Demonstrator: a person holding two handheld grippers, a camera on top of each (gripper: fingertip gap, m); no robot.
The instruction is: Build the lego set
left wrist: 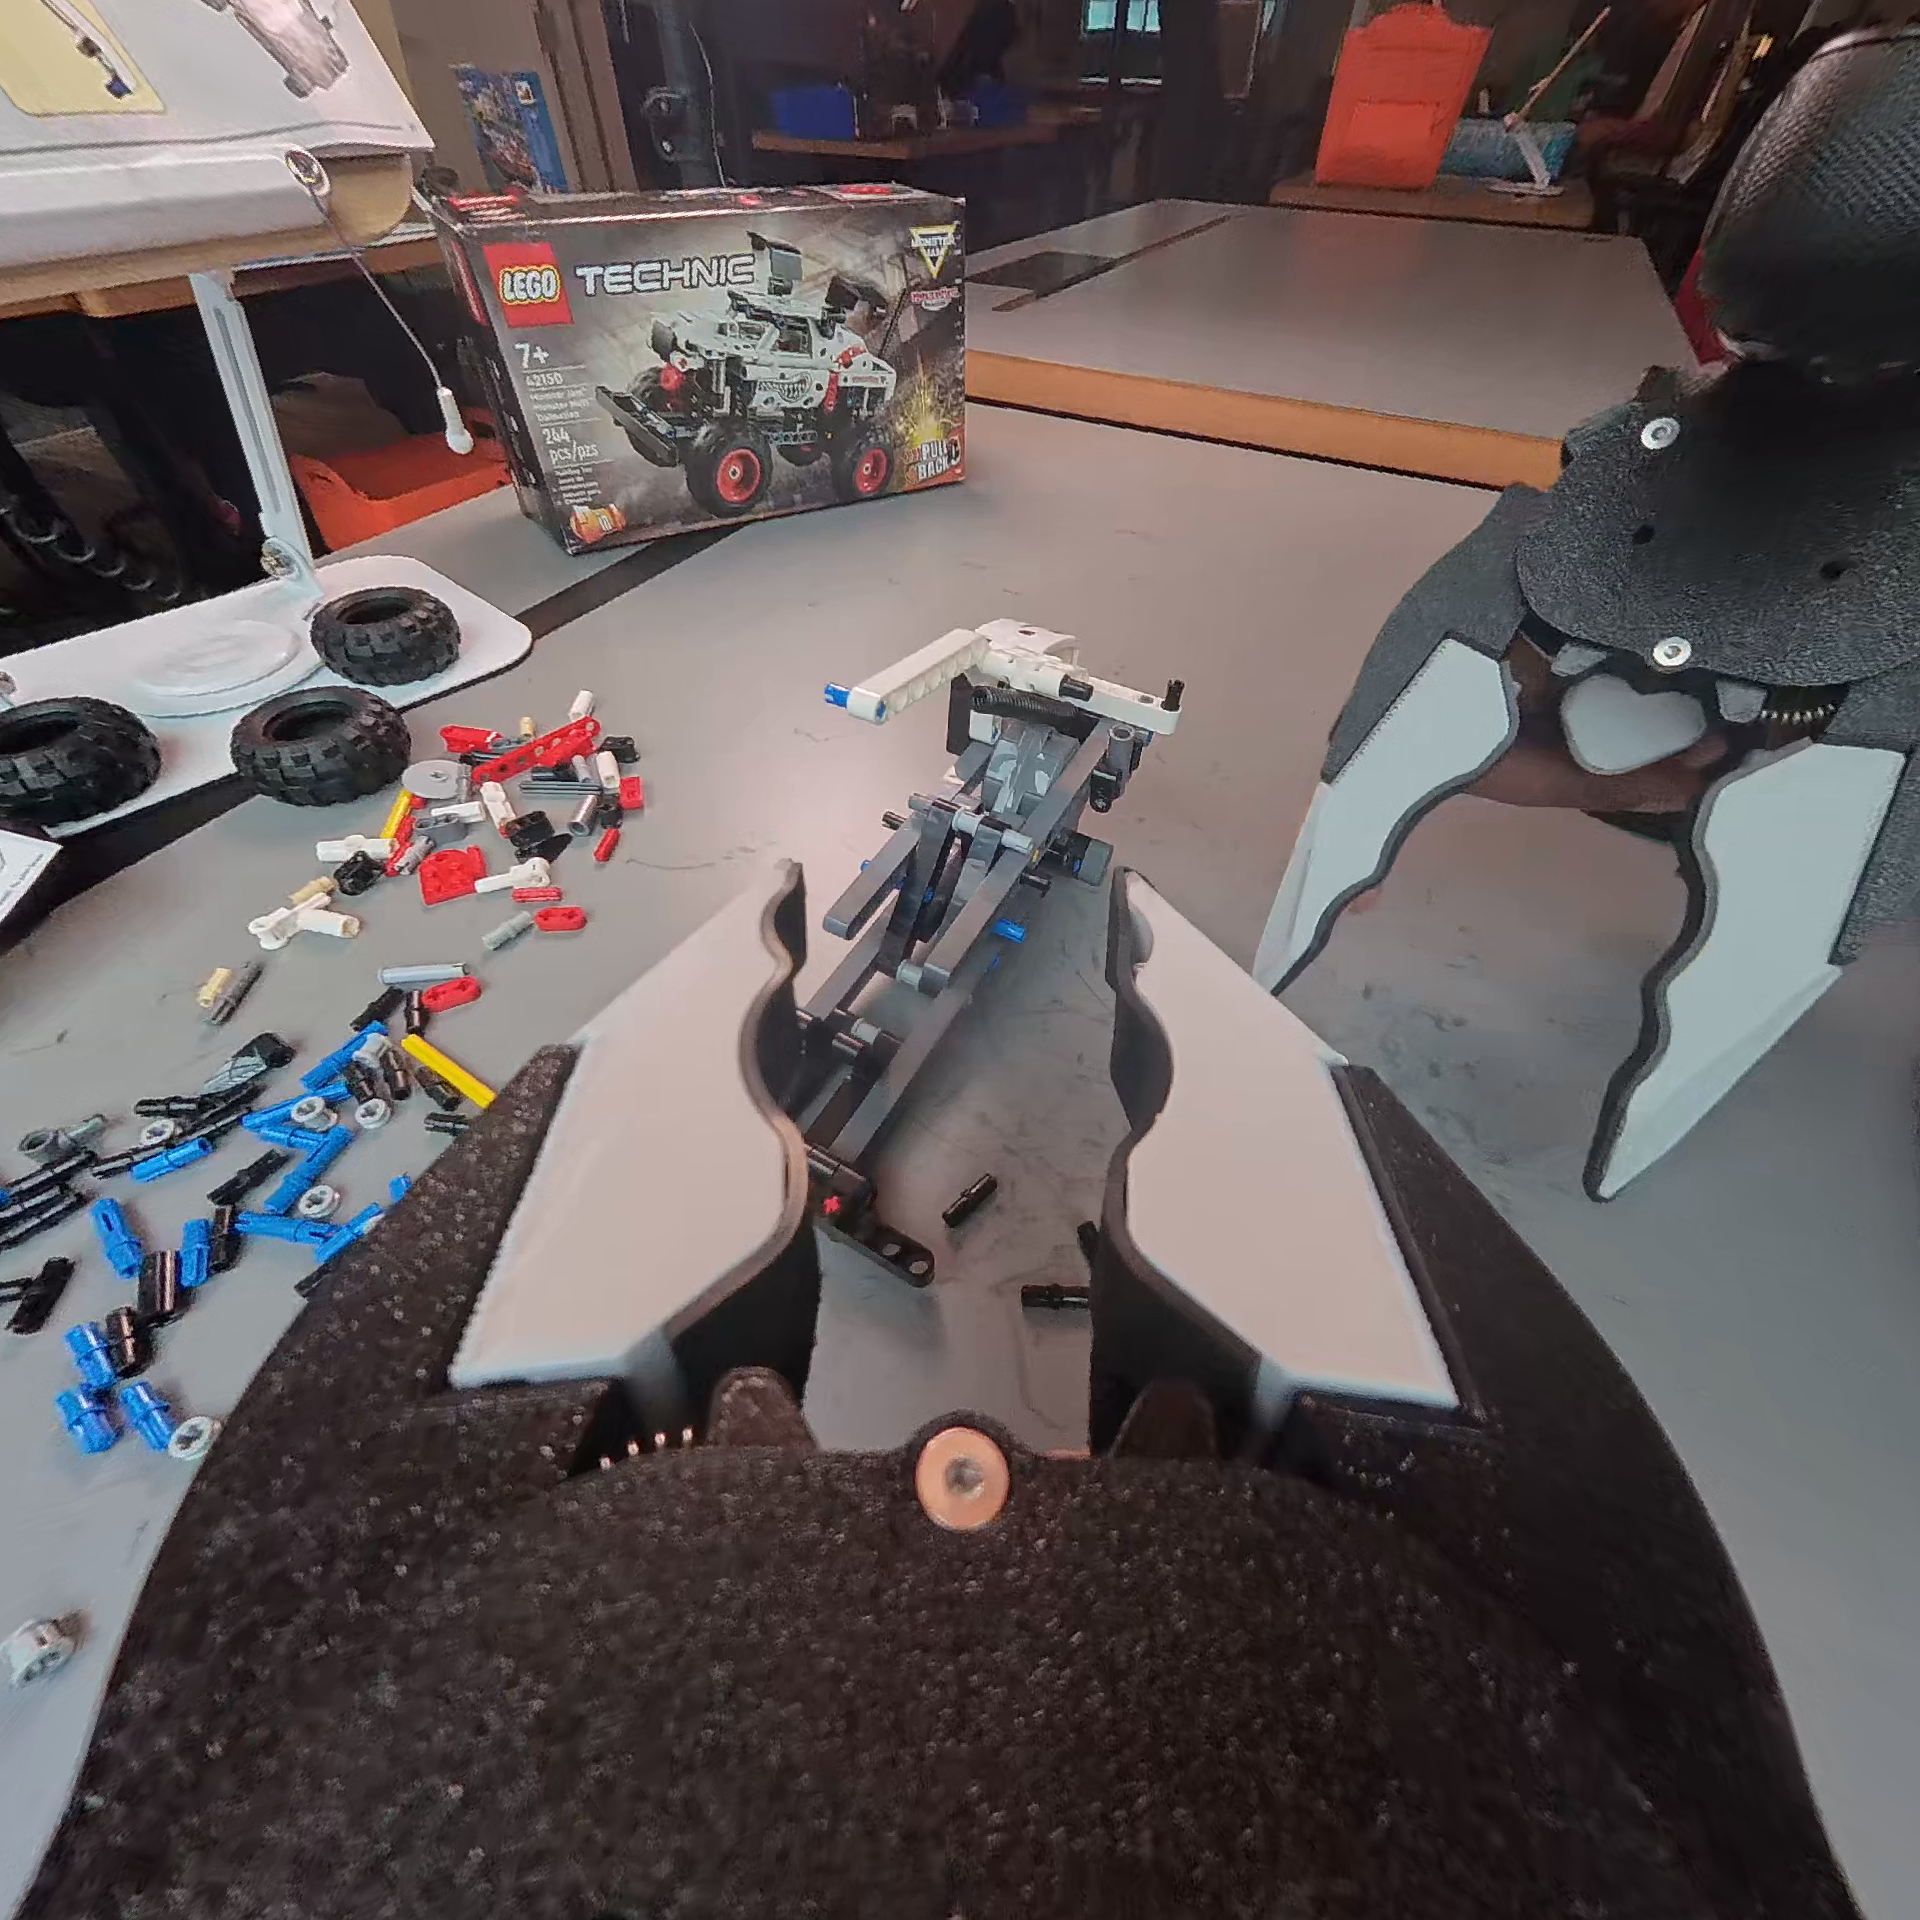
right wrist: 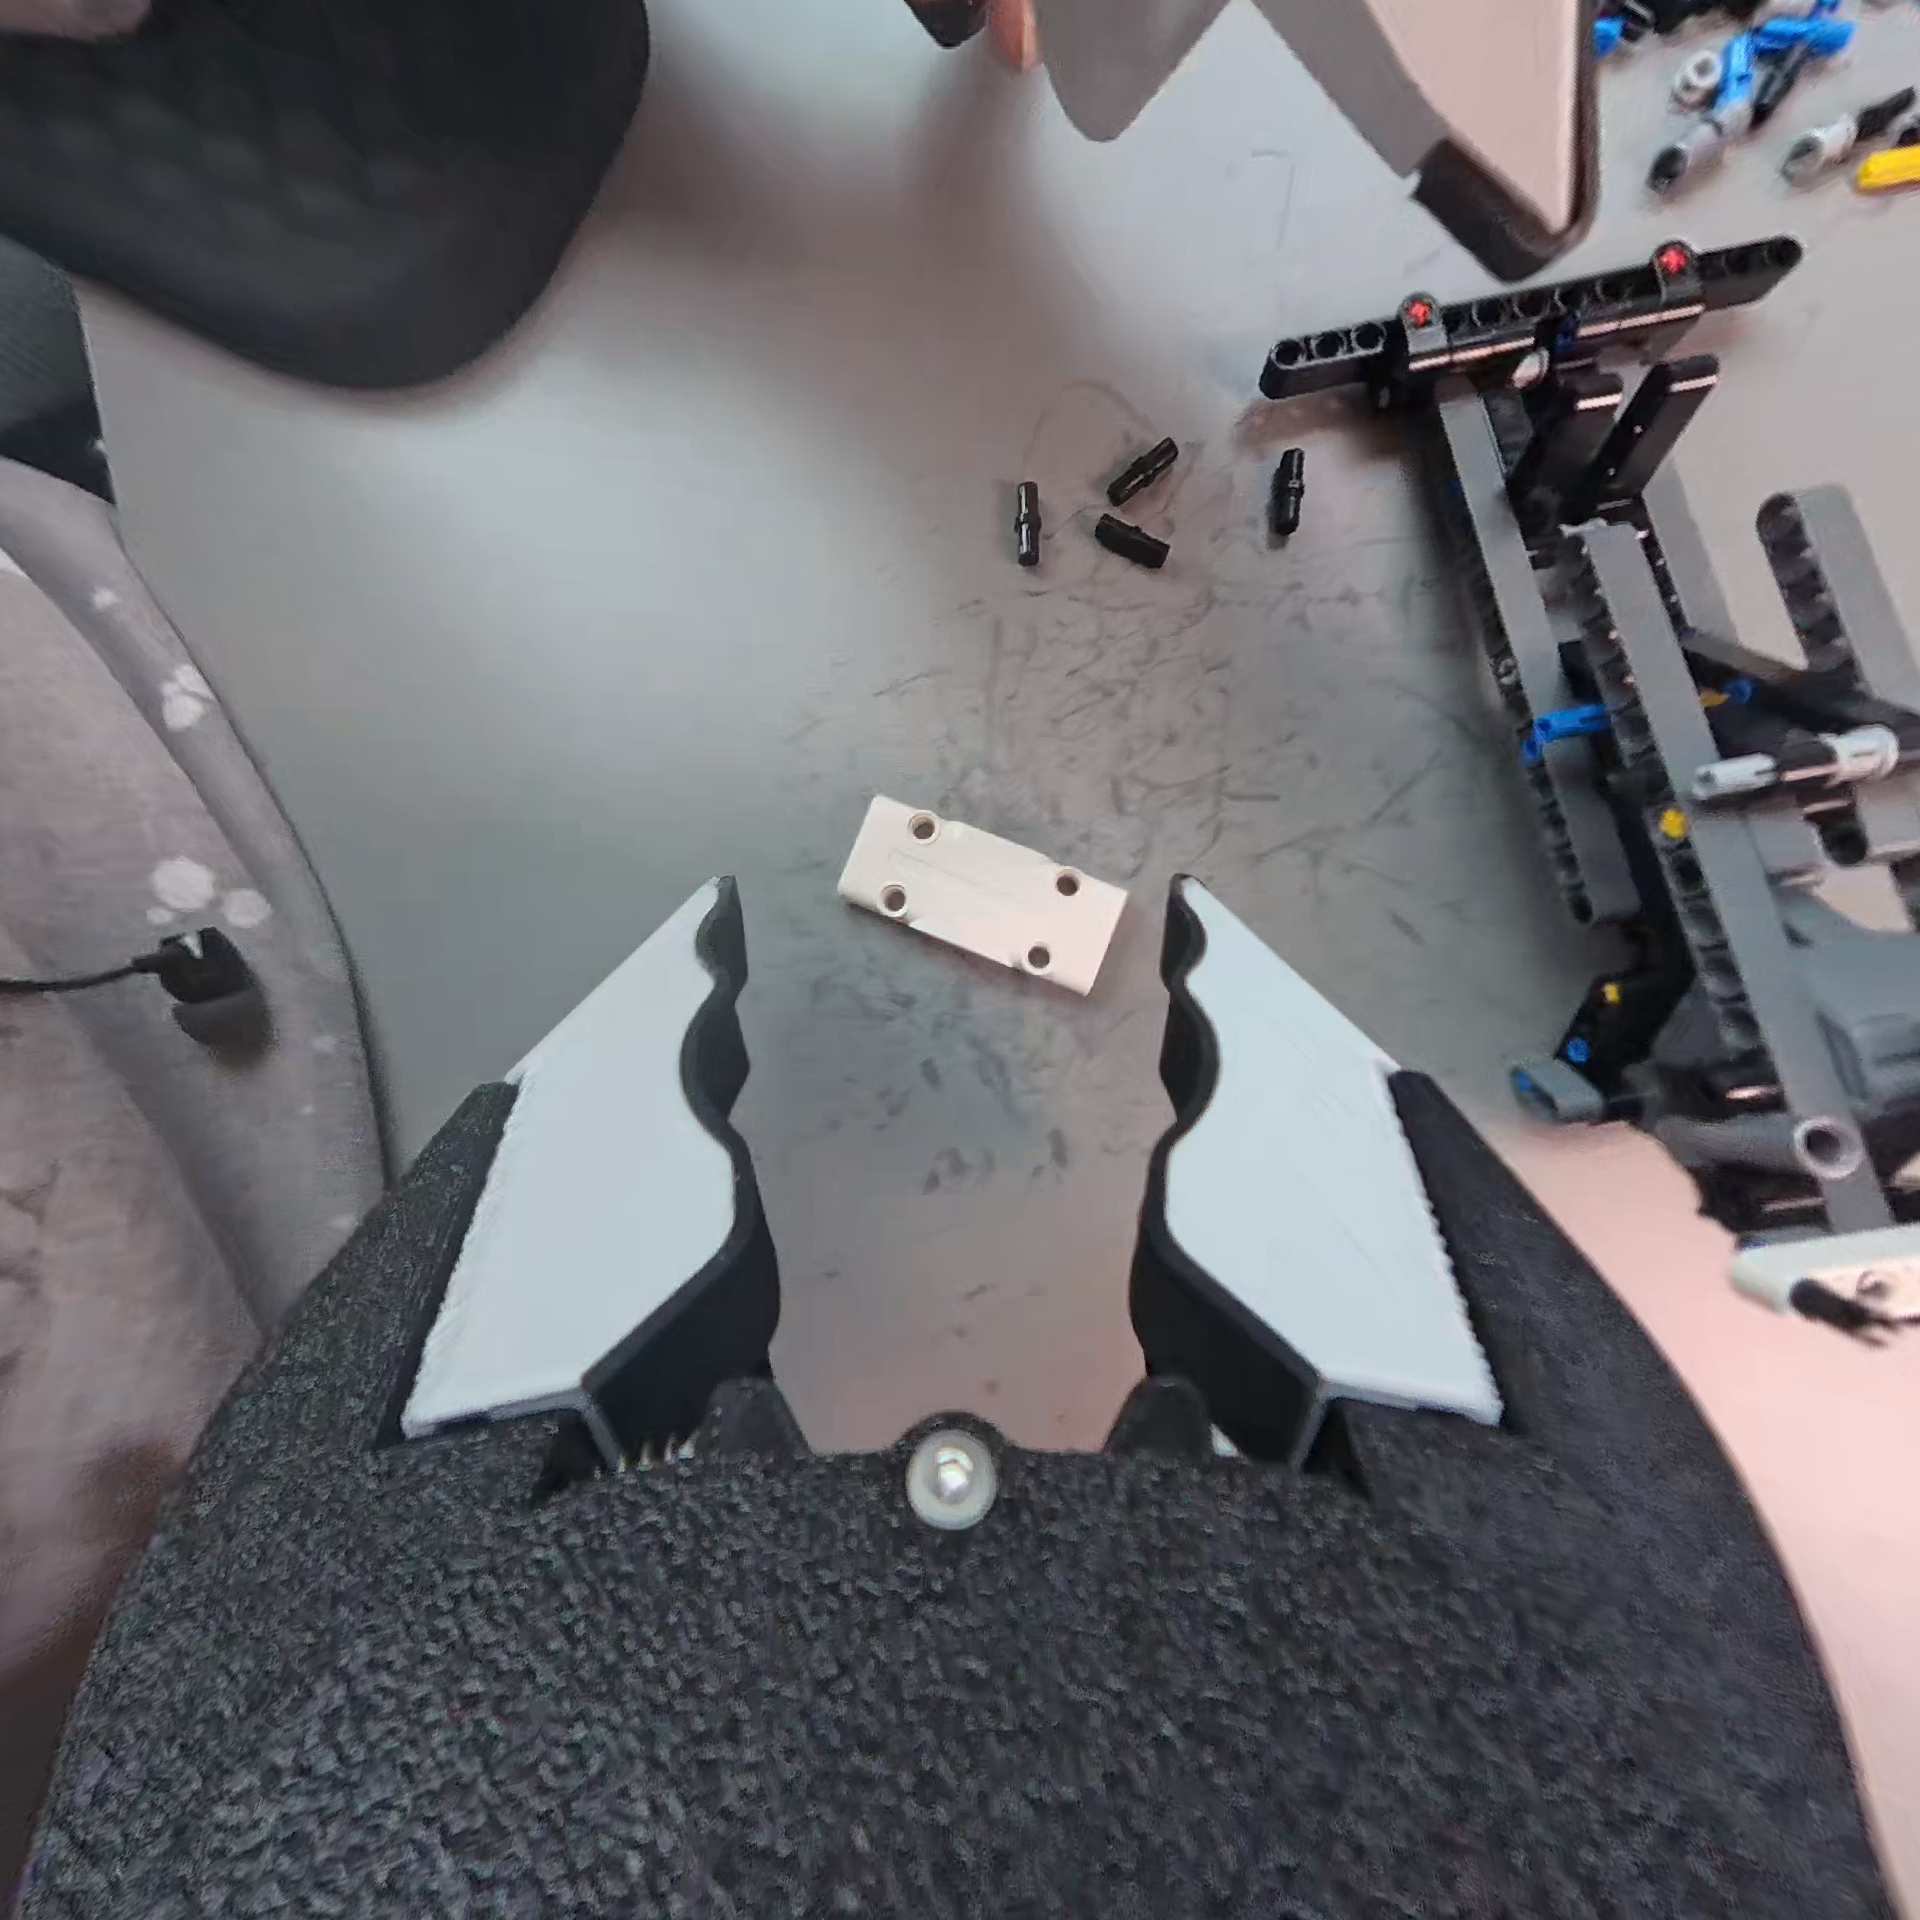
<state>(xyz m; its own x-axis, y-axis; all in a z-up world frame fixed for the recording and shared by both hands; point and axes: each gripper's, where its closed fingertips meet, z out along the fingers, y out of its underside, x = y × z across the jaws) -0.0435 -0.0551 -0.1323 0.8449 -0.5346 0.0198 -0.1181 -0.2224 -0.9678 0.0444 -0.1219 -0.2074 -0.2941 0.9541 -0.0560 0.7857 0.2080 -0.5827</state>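
The half-built chassis (left wrist: pixel 966 935) lies lengthwise at the centre of the left wrist view on the grey counter (left wrist: pixel 1299 644), its near end reaching between the fingers of the left claw (left wrist: pixel 956 914), probably so it can be steadied while parts go on; the left claw is spread wide and whether a finger touches the frame I cannot tell. Loose pieces (left wrist: pixel 312 1039) sit sorted at the left of that frame, blue and black pins low down and red and white bits higher, with three tyres (left wrist: pixel 322 743) above them by a white stand base (left wrist: pixel 208 665), all within easy reach. The set's box (left wrist: pixel 717 364) stands at the upper centre, likely as a reference. In the right wrist view a white flat panel (right wrist: pixel 982 906) lies at mid-frame just ahead of the right claw (right wrist: pixel 951 904), with four black pins (right wrist: pixel 1132 499) above it and the chassis (right wrist: pixel 1662 727) along the right edge; this looks like the next part laid out for picking. The right claw is spread wide, empty, touching nothing
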